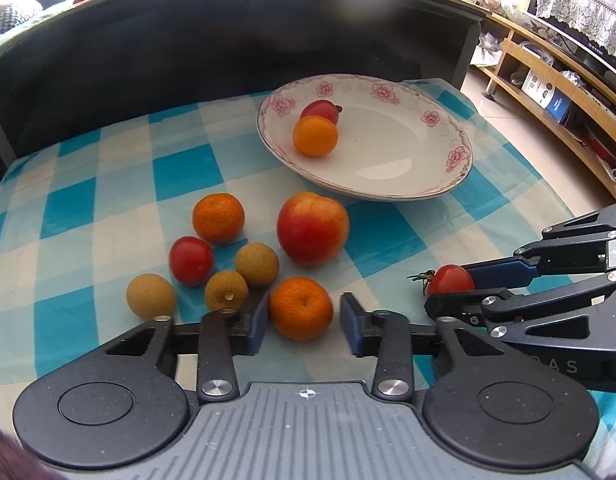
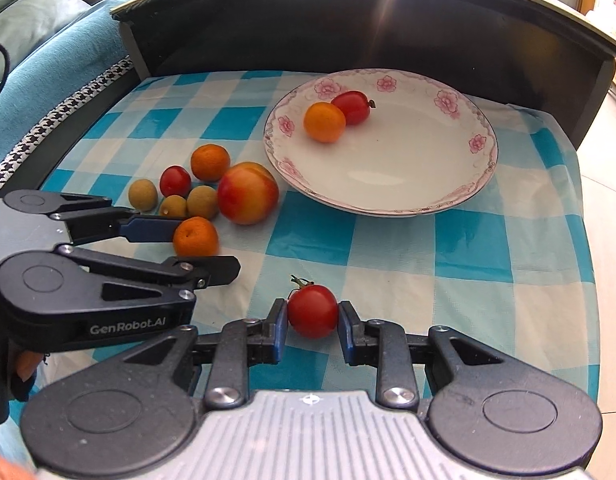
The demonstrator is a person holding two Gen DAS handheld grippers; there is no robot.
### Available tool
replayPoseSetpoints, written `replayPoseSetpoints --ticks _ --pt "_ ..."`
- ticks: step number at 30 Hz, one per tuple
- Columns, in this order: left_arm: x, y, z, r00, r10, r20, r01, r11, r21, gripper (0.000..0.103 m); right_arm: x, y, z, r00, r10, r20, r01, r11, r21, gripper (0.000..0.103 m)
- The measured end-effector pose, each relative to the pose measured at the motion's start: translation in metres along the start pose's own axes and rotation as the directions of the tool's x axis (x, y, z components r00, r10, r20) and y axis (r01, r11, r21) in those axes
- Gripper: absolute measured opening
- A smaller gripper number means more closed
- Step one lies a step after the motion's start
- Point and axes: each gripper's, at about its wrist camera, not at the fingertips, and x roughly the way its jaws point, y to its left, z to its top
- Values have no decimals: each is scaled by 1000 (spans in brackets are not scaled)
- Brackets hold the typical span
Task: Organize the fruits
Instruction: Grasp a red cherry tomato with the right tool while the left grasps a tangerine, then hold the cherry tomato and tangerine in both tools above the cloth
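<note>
My left gripper straddles a small orange on the checked cloth. Its left pad touches the fruit, and a thin strip of cloth shows beside the right pad. My right gripper is shut on a stemmed cherry tomato just above the cloth, to the right of the left gripper. A flowered white plate behind holds an orange and a red tomato. Loose on the cloth lie a peach, another orange, a cherry tomato and three brown longans.
A dark raised panel walls the back of the table. The cloth's right edge drops to the floor, with a wooden shelf unit beyond. A blue sofa stands at the left.
</note>
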Motion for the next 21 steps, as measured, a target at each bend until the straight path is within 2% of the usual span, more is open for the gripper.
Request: replayPoseSetpoints --ticks 6,15,21 --pt "-11 3 -9 1000 -8 -27 8 1000 9 42 0 5 0 1000 -5 -4 5 1000 -13 30" --pt "-40 1 -43 997 -2 -78 5 1000 30 42 -11 20 -13 1000 -3 -22 2 999 -48 30" --pt "-44 -9 -54 998 30 -57 -26 997 78 43 -16 38 -30 999 -8 -40 4 996 -93 30"
